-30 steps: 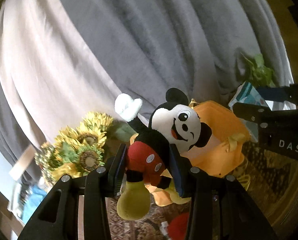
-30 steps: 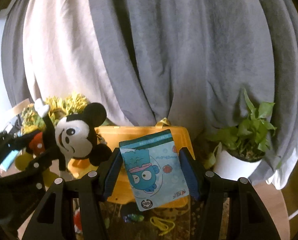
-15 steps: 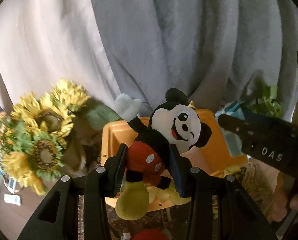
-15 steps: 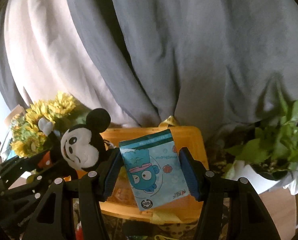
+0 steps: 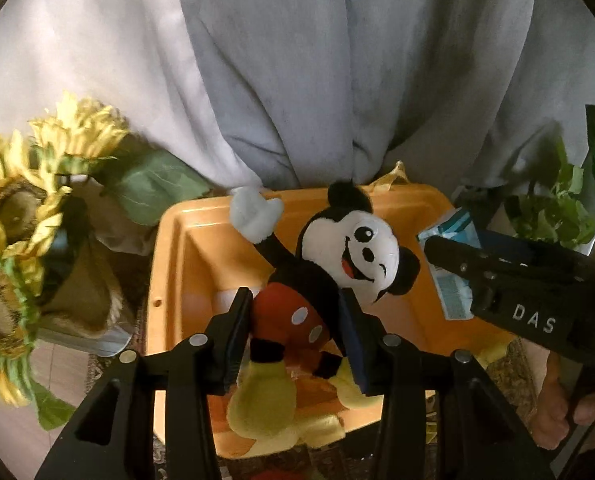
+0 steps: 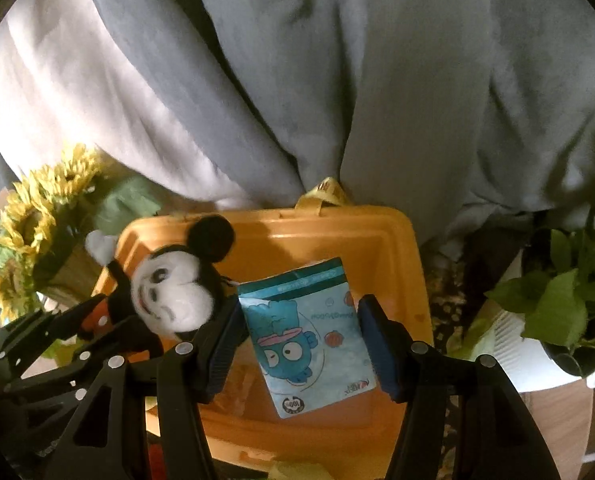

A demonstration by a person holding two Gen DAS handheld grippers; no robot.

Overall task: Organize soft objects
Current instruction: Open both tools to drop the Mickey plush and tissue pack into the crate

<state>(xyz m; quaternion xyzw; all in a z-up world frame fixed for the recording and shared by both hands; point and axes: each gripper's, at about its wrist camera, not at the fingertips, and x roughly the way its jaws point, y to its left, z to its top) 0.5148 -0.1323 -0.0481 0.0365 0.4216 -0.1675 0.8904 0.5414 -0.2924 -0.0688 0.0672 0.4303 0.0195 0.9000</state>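
Observation:
My left gripper [image 5: 295,340] is shut on a Mickey Mouse plush [image 5: 337,264] at its red shorts and holds it upright over the orange plastic bin [image 5: 185,264]. My right gripper [image 6: 303,344] is shut on a blue cartoon tissue pack [image 6: 305,332] and holds it over the same orange bin [image 6: 385,248]. In the right wrist view the plush [image 6: 169,292] and the left gripper show at the left. In the left wrist view the right gripper [image 5: 509,276] and the pack [image 5: 453,292] show at the right.
A sunflower bunch [image 5: 13,240] in a wrapped pot stands left of the bin. A green potted plant [image 6: 565,300] in a white pot stands to its right. Grey and white curtains [image 6: 297,80] hang right behind the bin. A patterned cloth lies under it.
Both grippers have moved forward and down towards the orange bin, so it looks larger and lies under both held things. The grips have not changed.

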